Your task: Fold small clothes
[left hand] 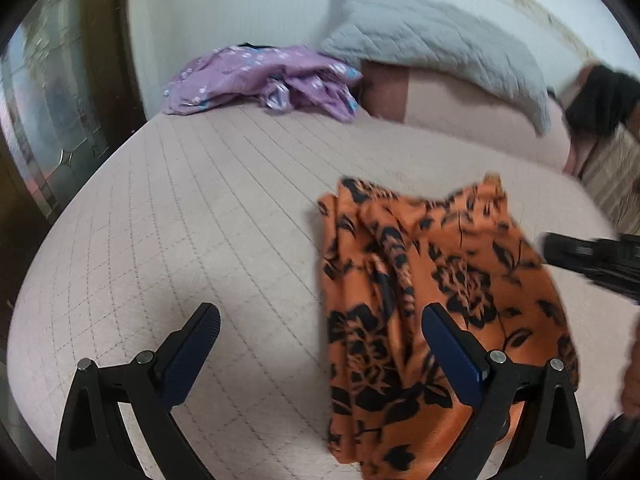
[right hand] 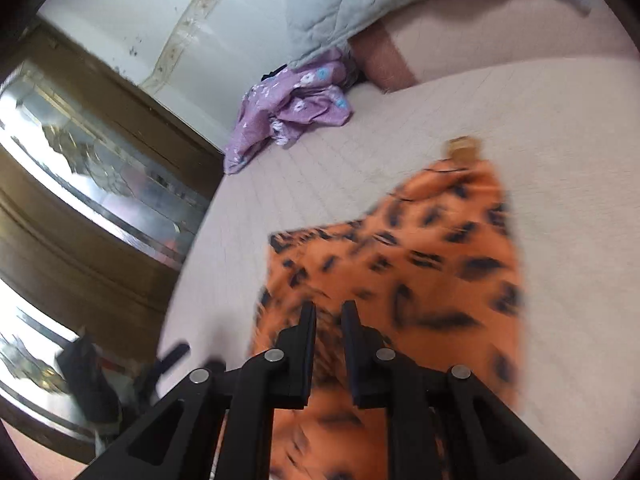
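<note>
Left gripper (left hand: 320, 328) jaws stand wide, empty; the orange floral garment (left hand: 432, 300) lies on the bed (left hand: 200, 200) under its right jaw. Right gripper (right hand: 329, 314) jaws stand narrow above that garment; grip cannot be told.

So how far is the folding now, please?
Partly done: the orange floral garment looks folded lengthwise on the bed. In hand: the right hand-held gripper is nearly shut over it, though blur hides whether cloth is pinched; the left hand-held gripper is open. Left: the crumpled purple garment.
</note>
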